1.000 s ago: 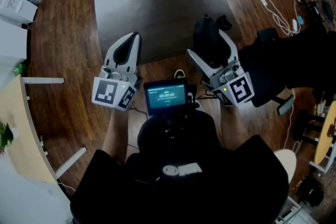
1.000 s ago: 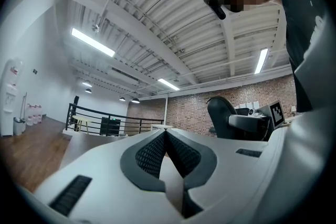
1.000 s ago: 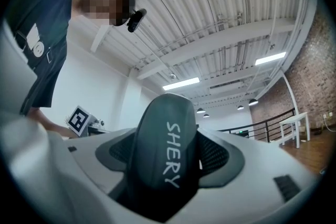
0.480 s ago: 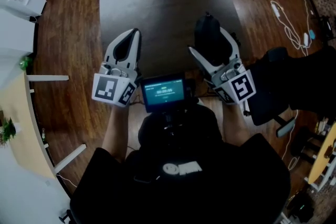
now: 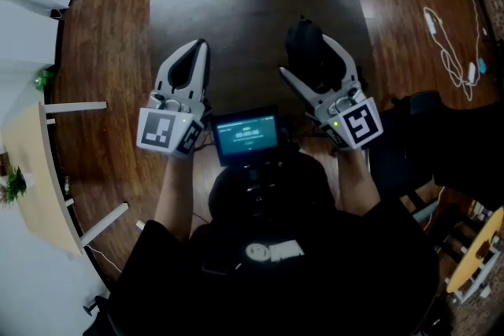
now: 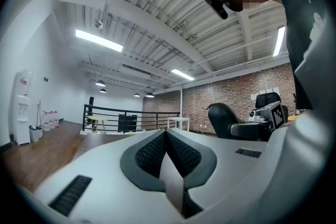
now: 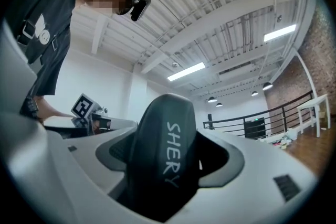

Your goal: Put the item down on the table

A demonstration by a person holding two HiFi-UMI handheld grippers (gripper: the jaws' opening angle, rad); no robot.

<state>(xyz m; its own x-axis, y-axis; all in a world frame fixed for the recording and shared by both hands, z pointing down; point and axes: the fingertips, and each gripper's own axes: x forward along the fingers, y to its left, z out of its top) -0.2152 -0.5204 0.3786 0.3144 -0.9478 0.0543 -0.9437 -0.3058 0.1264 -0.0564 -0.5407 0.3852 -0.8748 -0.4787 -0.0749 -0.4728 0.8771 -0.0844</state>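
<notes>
The right gripper (image 5: pixel 313 60) has its fingers (image 7: pixel 231 161) closed on the item (image 7: pixel 164 155), a dark rounded object with pale lettering that stands upright between them. The left gripper (image 5: pixel 198 51) holds nothing; its fingers (image 6: pixel 149 153) are pressed together. Both grippers hang over the wooden floor (image 5: pixel 102 98), well apart from the pale bench (image 5: pixel 27 169) at the left edge. Releasing here would likely drop the item to the floor. The smooth, curved shell may also slip in the fingers if the gripper tilts during carry.
</notes>
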